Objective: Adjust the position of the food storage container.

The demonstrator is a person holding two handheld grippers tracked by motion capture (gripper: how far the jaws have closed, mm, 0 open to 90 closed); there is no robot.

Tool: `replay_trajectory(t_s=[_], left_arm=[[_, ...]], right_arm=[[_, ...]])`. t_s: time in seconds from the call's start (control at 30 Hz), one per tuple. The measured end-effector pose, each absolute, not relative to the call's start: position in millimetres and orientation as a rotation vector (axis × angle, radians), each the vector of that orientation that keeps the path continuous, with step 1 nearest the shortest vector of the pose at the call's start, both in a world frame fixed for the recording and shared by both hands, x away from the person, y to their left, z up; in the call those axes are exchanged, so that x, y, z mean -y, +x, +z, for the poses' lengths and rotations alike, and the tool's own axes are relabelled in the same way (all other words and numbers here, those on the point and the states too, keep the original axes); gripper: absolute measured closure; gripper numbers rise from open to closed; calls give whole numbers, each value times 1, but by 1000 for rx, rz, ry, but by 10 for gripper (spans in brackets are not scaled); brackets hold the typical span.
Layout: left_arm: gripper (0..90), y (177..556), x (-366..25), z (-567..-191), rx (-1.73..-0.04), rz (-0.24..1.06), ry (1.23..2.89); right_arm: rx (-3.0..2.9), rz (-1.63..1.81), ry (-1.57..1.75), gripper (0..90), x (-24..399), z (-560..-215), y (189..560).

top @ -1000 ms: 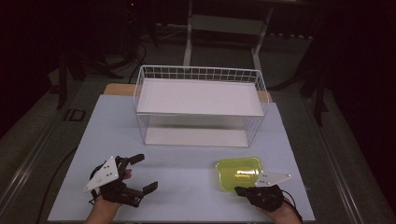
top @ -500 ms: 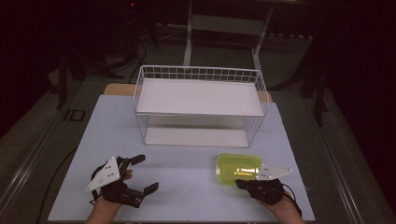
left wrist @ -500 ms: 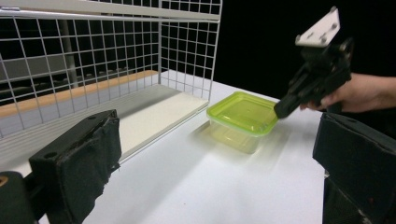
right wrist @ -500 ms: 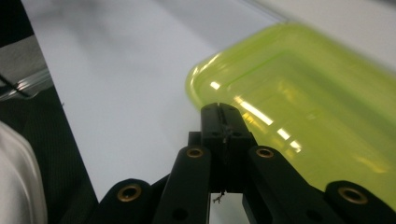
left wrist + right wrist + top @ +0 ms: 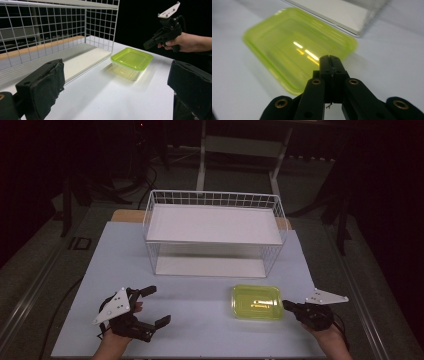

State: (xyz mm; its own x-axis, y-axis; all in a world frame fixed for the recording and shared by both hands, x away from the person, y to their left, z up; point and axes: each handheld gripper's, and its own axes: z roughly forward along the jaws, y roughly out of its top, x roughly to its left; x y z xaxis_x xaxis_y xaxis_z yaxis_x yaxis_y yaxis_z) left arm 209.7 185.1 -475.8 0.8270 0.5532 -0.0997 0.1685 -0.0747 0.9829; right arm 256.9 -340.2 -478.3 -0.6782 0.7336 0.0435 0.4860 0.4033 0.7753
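A yellow-green lidded plastic box [image 5: 256,302] lies flat on the white table in front of the wire basket [image 5: 215,200]. My right gripper [image 5: 286,305] hovers just right of the box with its tip pointing at the box's right edge. In the right gripper view its jaws are pressed together, with nothing between them, over the near side of the box [image 5: 294,47]. My left gripper [image 5: 157,305] rests at the table's front left, open and empty. Its view looks across the table at the box [image 5: 131,58] and at the right gripper [image 5: 147,45] held in a hand beyond it.
The white wire basket [image 5: 100,22] stands at the back middle of the table [image 5: 200,330] with a white shelf board [image 5: 212,222] inside. A wooden strip [image 5: 122,215] runs behind it. Dark floor and stands surround the table.
My right gripper has moved to the right, from over the box's front right corner to a spot beside its right edge. The box and the left gripper have stayed put.
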Motion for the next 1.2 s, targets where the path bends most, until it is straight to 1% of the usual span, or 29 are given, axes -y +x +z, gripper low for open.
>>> replay_trajectory(t_s=[0.13,0.37,1.2], left_arm=[[17,210,-184,-476,-576,345,1640],[17,211,-185,-477,-579,342,1641],[17,211,-184,-478,-576,335,1644]], right_arm=[[-2342,1106,1083,900,349,-484,261],[-2341,1078,1111,899,352,-491,268],[-2401,1130,1057,900,318,-495,279]])
